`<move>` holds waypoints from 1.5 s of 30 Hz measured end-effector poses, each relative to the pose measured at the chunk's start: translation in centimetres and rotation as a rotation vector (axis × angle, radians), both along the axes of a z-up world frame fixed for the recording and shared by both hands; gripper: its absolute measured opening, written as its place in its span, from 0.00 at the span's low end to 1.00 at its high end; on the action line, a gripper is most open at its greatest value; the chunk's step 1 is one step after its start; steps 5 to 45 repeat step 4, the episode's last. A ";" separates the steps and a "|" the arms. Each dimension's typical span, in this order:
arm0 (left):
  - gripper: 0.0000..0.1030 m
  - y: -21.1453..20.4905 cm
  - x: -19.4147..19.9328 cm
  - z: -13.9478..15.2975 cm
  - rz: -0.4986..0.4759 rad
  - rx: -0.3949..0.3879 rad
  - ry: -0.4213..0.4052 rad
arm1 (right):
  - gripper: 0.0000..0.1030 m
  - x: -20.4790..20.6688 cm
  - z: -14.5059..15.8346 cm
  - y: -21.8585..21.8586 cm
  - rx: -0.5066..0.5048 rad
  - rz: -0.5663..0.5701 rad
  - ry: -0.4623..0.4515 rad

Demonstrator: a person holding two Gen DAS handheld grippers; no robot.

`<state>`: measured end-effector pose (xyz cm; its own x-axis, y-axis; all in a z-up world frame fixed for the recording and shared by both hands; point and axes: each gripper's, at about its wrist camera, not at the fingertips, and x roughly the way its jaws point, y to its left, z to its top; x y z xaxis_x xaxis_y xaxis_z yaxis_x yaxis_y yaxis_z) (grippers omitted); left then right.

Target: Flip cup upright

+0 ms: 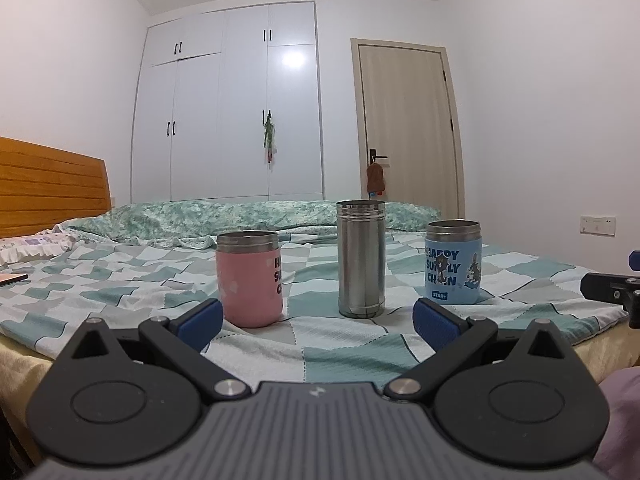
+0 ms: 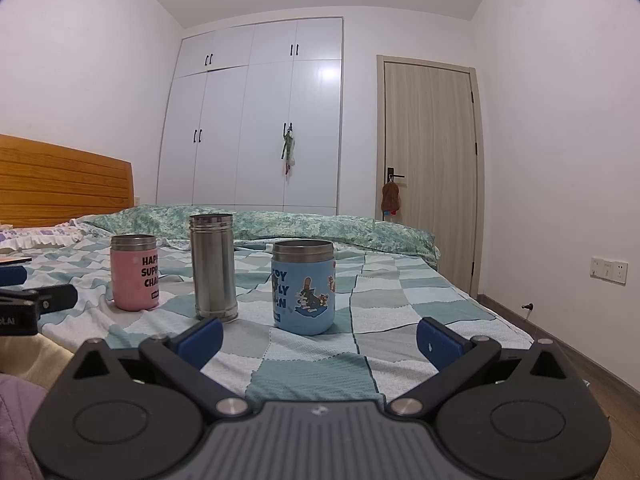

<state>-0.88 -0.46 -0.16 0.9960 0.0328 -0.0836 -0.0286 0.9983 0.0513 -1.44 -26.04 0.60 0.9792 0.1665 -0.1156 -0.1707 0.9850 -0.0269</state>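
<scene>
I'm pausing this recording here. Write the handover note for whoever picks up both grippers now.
Left gripper: open, empty, held back from the cups.
Right gripper: open, empty, also held back.
On the checked bedspread, in a row: pink cup, steel cup, blue cup.
Done: all three stand with their rims up, printing reads right way up; none lies on its side.
Left: apparently nothing to flip; just confirm and back away.

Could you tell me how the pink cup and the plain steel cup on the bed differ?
The pink cup is short and wide, while the steel cup is taller and slimmer. The pink cup has a coloured sleeve with black lettering; the steel cup is bare metal all over. Both stand upright on the checked bedspread, open mouths up, with threaded metal rims.
</scene>
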 end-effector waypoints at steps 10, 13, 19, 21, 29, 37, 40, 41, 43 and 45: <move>1.00 0.2 0.0 0.0 0.004 -0.008 -0.002 | 1.00 -0.1 0.0 0.0 0.000 0.000 -0.001; 1.00 0.2 0.0 0.0 0.004 -0.008 -0.002 | 1.00 -0.1 0.0 0.0 0.000 0.000 -0.001; 1.00 0.2 0.0 0.0 0.004 -0.008 -0.002 | 1.00 -0.1 0.0 0.0 0.000 0.000 -0.001; 1.00 0.2 0.0 0.0 0.004 -0.008 -0.002 | 1.00 -0.1 0.0 0.0 0.000 0.000 -0.001; 1.00 0.2 0.0 0.0 0.004 -0.008 -0.002 | 1.00 -0.1 0.0 0.0 0.000 0.000 -0.001; 1.00 0.2 0.0 0.0 0.004 -0.008 -0.002 | 1.00 -0.1 0.0 0.0 0.000 0.000 -0.001; 1.00 0.2 0.0 0.0 0.004 -0.008 -0.002 | 1.00 -0.1 0.0 0.0 0.000 0.000 -0.001; 1.00 0.2 0.0 0.0 0.004 -0.008 -0.002 | 1.00 -0.1 0.0 0.0 0.000 0.000 -0.001; 1.00 0.2 0.0 0.0 0.004 -0.008 -0.002 | 1.00 -0.1 0.0 0.0 0.000 0.000 -0.001; 1.00 0.2 0.0 0.0 0.004 -0.008 -0.002 | 1.00 -0.1 0.0 0.0 0.000 0.000 -0.001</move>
